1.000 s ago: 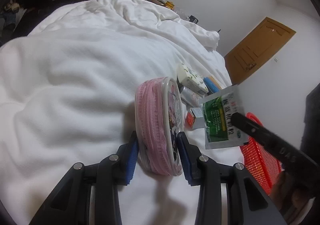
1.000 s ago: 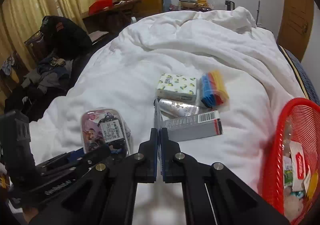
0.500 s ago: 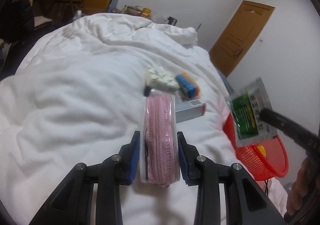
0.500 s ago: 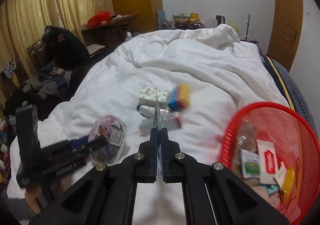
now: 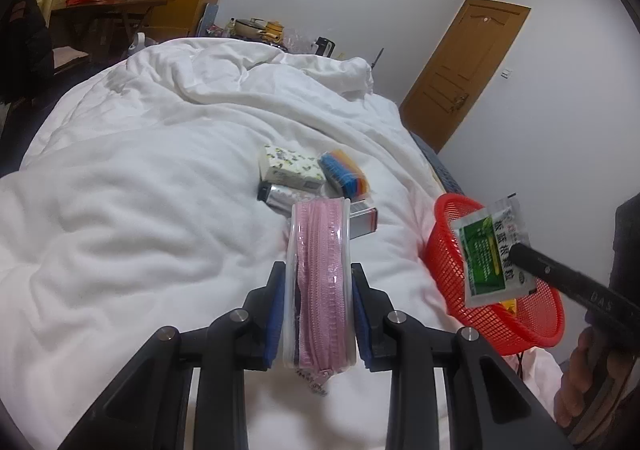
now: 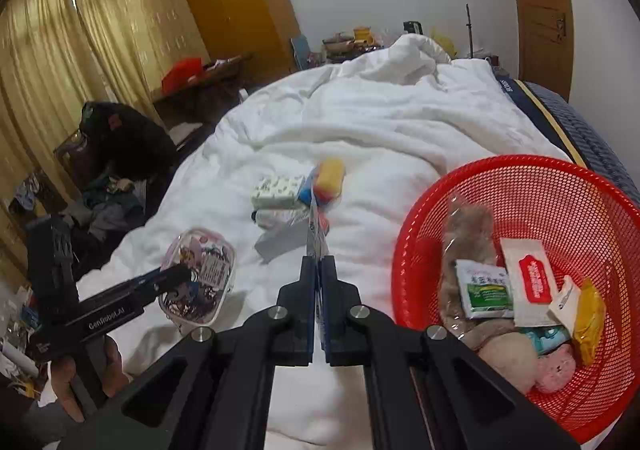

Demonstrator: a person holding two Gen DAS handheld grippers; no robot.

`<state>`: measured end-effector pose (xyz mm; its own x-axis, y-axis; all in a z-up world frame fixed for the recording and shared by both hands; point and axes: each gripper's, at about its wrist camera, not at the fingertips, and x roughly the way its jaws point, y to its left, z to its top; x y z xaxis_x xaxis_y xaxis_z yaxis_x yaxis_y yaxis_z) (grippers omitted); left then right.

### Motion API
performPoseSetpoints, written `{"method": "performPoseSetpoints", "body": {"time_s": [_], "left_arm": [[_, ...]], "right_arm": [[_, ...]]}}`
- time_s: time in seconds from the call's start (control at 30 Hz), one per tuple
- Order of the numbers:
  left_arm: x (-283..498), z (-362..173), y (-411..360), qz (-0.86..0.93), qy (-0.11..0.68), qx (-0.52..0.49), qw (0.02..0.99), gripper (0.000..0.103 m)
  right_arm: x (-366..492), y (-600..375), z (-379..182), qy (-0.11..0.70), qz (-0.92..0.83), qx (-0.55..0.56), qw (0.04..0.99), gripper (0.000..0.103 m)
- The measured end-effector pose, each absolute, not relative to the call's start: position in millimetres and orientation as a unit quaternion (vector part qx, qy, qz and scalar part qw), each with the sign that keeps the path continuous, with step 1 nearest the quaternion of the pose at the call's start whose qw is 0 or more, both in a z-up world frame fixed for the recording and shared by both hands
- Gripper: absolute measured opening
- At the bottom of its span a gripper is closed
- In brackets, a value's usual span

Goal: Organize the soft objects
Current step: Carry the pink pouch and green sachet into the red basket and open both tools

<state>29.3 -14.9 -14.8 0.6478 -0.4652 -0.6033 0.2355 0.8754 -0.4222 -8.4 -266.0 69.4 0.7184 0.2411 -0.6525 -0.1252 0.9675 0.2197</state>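
Observation:
My left gripper (image 5: 319, 282) is shut on a clear pouch with a pink zipper (image 5: 320, 282), held above the white duvet; the pouch also shows in the right wrist view (image 6: 198, 274). My right gripper (image 6: 319, 270) is shut on a thin green-and-white sachet (image 5: 492, 254), seen edge-on in its own view (image 6: 316, 234), held near the rim of the red mesh basket (image 6: 520, 169). The basket (image 5: 448, 262) holds several packets and soft toys.
On the duvet (image 5: 140, 189) lie a patterned tissue pack (image 5: 290, 169), a blue-orange packet (image 5: 344, 173), a silver tube (image 5: 280, 195) and a grey box (image 5: 362, 221). A door (image 5: 464, 69), a wardrobe (image 6: 240, 9) and a cluttered chair (image 6: 116, 153) surround the bed.
Both grippers have risen off the duvet with their loads. The left one has turned the pouch edge-on. The right one has carried the sachet to the basket.

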Motion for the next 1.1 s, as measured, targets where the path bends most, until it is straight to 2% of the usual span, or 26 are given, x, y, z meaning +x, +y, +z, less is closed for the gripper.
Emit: {"method": "performPoseSetpoints", "body": {"time_s": [0.33, 0.5, 0.67, 0.9, 1.1], "left_arm": [[35, 28, -41, -0.247, 0.36, -0.169, 0.884, 0.031], [43, 56, -93, -0.304, 0.369, -0.159, 0.864, 0.031], [58, 73, -160, -0.343, 0.388, -0.135, 0.845, 0.031], [81, 48, -257, -0.344, 0.445, -0.084, 0.822, 0.031], [79, 1, -291, -0.338, 0.483, -0.073, 0.805, 0.031]], "right_arm": [[-18, -346, 109, 0.32, 0.044, 0.124, 0.938, 0.003], [-21, -393, 109, 0.337, -0.005, 0.128, 0.933, 0.003], [-23, -434, 84, 0.383, -0.046, 0.136, 0.912, 0.003], [-22, -474, 47, 0.426, -0.061, 0.175, 0.885, 0.003], [-16, -474, 24, 0.465, -0.048, 0.177, 0.866, 0.003]]}}
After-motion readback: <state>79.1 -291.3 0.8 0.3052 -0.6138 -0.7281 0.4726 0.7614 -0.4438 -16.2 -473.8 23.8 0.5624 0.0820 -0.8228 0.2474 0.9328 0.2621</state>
